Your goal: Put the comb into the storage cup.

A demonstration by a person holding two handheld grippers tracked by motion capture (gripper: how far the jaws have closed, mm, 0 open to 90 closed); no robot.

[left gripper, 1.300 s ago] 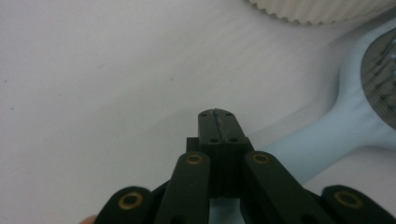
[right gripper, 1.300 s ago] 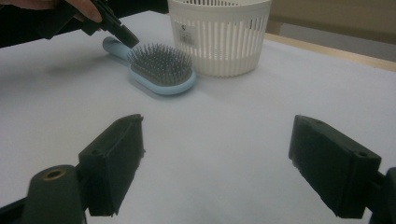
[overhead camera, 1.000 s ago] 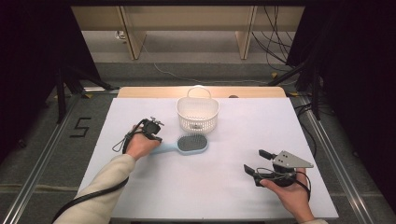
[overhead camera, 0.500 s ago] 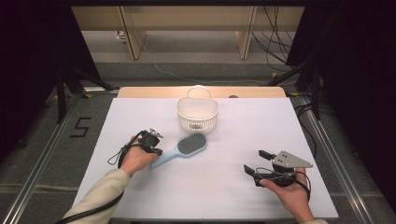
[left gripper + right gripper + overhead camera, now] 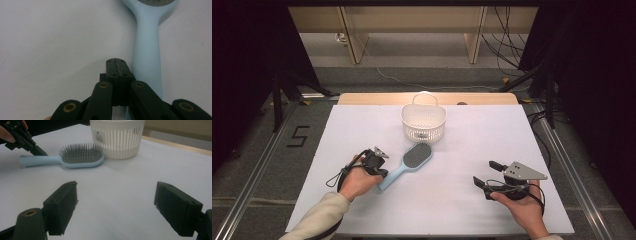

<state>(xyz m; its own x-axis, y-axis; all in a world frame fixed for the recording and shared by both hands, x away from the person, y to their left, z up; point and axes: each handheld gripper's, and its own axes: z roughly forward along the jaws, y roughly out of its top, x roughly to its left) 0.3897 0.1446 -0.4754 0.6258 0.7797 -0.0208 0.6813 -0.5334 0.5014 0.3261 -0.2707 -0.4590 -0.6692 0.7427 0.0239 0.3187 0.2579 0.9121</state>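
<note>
Beyond the shut left tool (image 5: pixel 117 65), the hairbrush (image 5: pixel 147 50) head is cropped.

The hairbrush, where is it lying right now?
In the high view the blue hairbrush lies flat on the white table, left of centre, just in front of the white basket, its handle beside the shut left tongs.

It looked like a lab recording station: a table (image 5: pixel 362 120) under a plain white sheet stood between dark curtains (image 5: pixel 242 75), with metal floor rails (image 5: pixel 257 180), a taped numeral 5 (image 5: pixel 298 136) and loose cables (image 5: pixel 507 45) behind.
</note>
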